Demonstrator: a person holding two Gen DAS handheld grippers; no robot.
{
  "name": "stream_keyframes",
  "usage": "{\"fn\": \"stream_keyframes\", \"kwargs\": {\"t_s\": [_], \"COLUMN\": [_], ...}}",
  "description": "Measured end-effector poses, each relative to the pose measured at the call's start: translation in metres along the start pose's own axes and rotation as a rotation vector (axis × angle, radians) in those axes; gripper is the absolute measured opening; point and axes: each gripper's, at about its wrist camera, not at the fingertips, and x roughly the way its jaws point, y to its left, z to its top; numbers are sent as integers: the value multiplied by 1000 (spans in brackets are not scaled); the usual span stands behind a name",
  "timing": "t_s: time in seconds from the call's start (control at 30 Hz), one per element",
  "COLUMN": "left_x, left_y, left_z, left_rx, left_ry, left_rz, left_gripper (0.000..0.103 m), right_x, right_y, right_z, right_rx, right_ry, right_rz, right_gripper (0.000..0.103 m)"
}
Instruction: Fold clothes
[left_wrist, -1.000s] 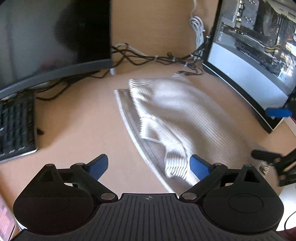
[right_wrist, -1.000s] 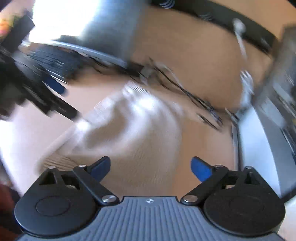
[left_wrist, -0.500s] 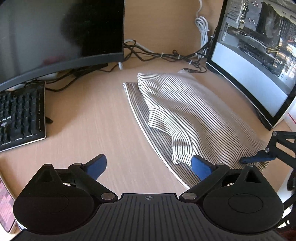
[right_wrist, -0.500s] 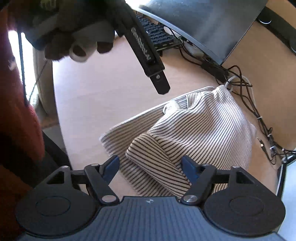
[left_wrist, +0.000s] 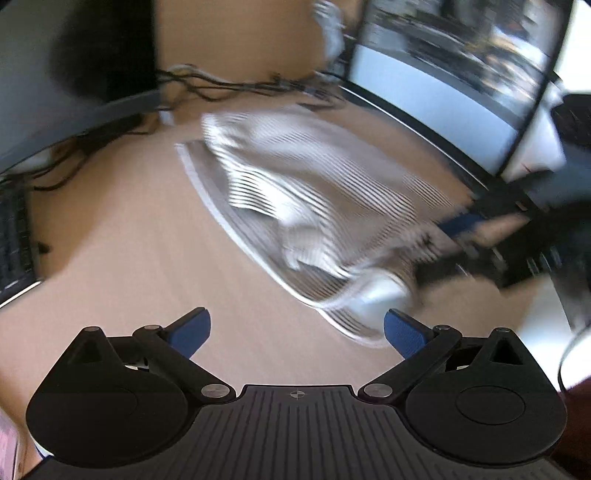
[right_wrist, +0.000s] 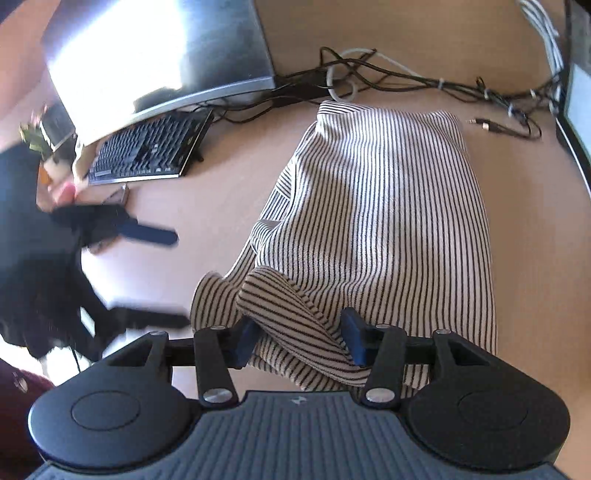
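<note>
My right gripper (right_wrist: 299, 341) pinches a rolled edge of the striped shirt (right_wrist: 388, 229), which lies partly folded on the tabletop (right_wrist: 207, 206); my left gripper (left_wrist: 297, 332) hangs open beside it. Next, I'd carry this edge across.

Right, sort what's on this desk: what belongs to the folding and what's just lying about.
Part of the job:
- striped garment
- right gripper, closing around a rolled fold of it
- left gripper, open, empty, off the cloth

Lying about:
- keyboard
- left monitor
- right monitor
- cable tangle
- loose plug
</note>
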Motion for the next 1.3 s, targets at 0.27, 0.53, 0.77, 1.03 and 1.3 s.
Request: {"fn": "stream_keyframes", "kwargs": {"t_s": [0.27, 0.53, 0.77, 1.03, 1.3], "left_x": [28, 28, 27, 24, -6], "left_y": [-30, -11, -11, -4, 38], "left_z": [2, 20, 25, 29, 37], "left_rx": [143, -14, -30, -95, -215], "left_ry": [41, 42, 42, 16, -88], "left_rz": [61, 31, 26, 5, -87], "left_gripper": [103, 103, 103, 103, 103], "right_x": [1, 2, 23, 39, 11], "right_y": [45, 58, 68, 72, 82], "right_z": [-15, -51, -62, -53, -56], "right_rx": [-304, -563, -719, -804, -1053], "right_ry": [-39, -89, -92, -72, 53], "right_rz": [-115, -305, -437, -538, -548], "right_gripper": [65, 78, 82, 53, 22]}}
